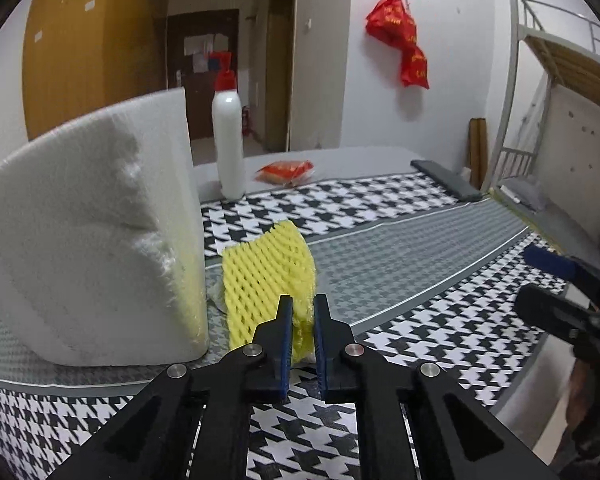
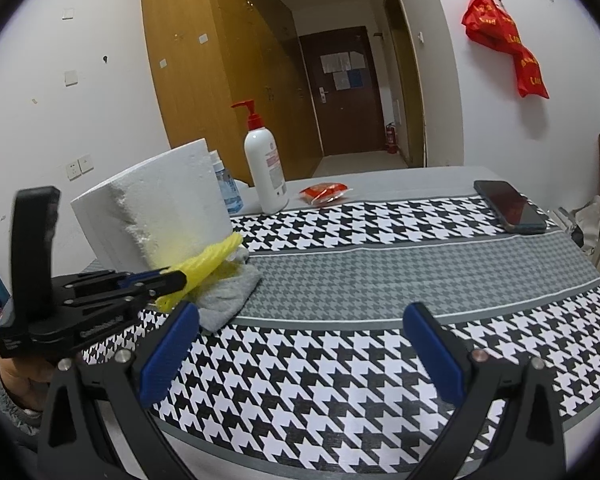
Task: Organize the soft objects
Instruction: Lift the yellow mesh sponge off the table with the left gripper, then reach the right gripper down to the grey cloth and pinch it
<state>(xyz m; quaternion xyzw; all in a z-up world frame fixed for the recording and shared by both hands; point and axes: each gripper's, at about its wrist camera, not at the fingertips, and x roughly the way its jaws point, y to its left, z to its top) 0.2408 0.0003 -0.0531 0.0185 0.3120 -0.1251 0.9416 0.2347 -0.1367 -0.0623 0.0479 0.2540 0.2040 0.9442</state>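
Observation:
My left gripper [image 1: 302, 306] is shut on the near edge of a yellow foam net sleeve [image 1: 268, 272], which stands up from the houndstooth tablecloth [image 1: 400, 268] next to a large white foam block [image 1: 88, 232]. In the right wrist view the left gripper [image 2: 180, 278] holds the yellow sleeve [image 2: 212, 260] over a folded grey cloth [image 2: 228, 292] beside the foam block [image 2: 160, 208]. My right gripper [image 2: 300, 328] is open and empty above the cloth's near part; it also shows in the left wrist view [image 1: 572, 292] at the right edge.
A white pump bottle [image 2: 265, 164] and a small clear bottle [image 2: 226, 190] stand behind the foam block. A red packet [image 2: 324, 193] lies at the far edge. A dark phone [image 2: 510, 206] lies at the back right. A bunk bed frame [image 1: 540, 80] stands to the right.

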